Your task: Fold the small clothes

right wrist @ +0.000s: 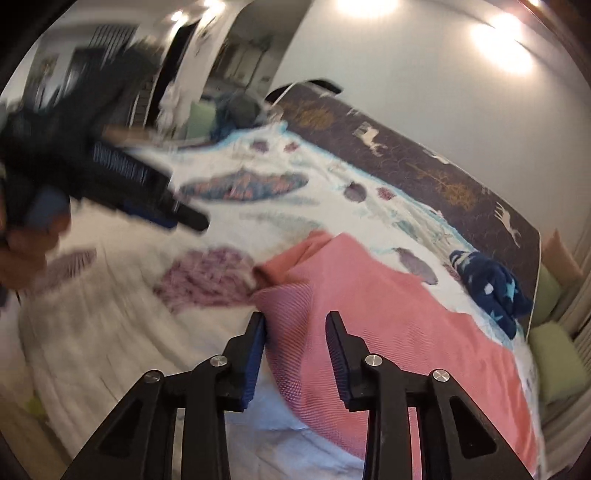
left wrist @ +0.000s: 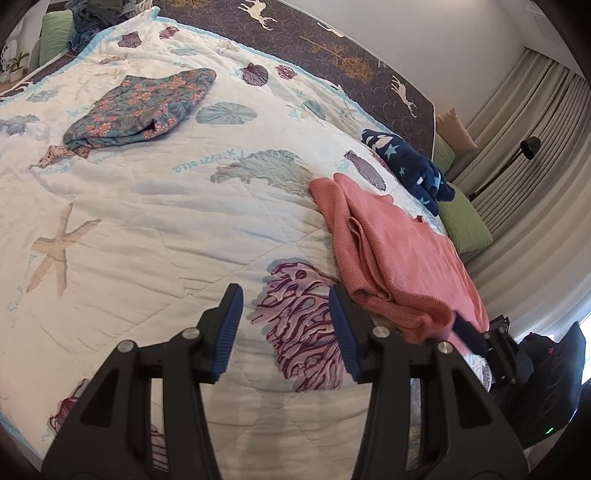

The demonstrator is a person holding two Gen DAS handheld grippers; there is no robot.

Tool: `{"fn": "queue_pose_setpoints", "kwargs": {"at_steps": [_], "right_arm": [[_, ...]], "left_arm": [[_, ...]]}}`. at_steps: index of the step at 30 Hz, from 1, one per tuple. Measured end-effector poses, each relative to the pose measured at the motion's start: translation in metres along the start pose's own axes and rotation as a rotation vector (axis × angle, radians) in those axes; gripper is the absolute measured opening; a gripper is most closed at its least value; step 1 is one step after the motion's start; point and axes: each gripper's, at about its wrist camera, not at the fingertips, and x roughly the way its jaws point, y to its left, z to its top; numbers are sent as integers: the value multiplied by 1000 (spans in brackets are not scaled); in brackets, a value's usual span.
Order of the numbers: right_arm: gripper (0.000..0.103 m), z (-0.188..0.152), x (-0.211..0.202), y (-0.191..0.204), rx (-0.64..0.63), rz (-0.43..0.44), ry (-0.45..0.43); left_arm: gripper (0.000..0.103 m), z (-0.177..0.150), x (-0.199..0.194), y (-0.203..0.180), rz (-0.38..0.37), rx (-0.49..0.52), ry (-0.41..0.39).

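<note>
A pink knit garment (left wrist: 399,258) lies crumpled on the white sea-life quilt (left wrist: 166,206) at the right side of the bed. My left gripper (left wrist: 286,295) is open and empty above the quilt, just left of the garment's near edge. My right gripper (right wrist: 295,317) is open, its jaws straddling the near edge of the pink garment (right wrist: 369,314); it also shows in the left wrist view (left wrist: 476,338) at the garment's lower corner. The left gripper (right wrist: 173,218) appears blurred at the left of the right wrist view. A folded floral garment (left wrist: 144,107) lies at the far left.
A navy star-patterned garment (left wrist: 413,166) lies near the bed's right edge, also in the right wrist view (right wrist: 487,288). A dark deer-print blanket (left wrist: 351,55) runs along the far side. Green pillows (left wrist: 461,221) sit beyond the right edge. Clothes are piled at the far corner (left wrist: 99,18).
</note>
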Motion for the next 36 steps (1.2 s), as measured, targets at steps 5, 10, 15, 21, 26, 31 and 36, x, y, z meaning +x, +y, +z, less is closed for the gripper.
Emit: {"fn": "queue_pose_setpoints", "kwargs": {"at_steps": [5, 10, 15, 21, 26, 31, 36], "right_arm": [[27, 2, -1, -35, 161, 56, 35], [27, -7, 6, -37, 200, 162, 87], [29, -10, 9, -6, 68, 174, 109], [33, -16, 22, 18, -45, 65, 106], [11, -8, 17, 3, 23, 112, 84], [10, -8, 20, -9, 81, 158, 102], [10, -6, 17, -16, 111, 174, 85]], "left_arm": [[49, 0, 11, -11, -18, 20, 21], [50, -7, 20, -17, -5, 49, 51], [50, -10, 21, -13, -3, 31, 58], [51, -2, 25, -13, -60, 4, 73], [59, 21, 48, -23, -196, -26, 111], [67, 45, 90, -32, -341, -103, 202], [46, 56, 118, -41, -322, -107, 241]]}}
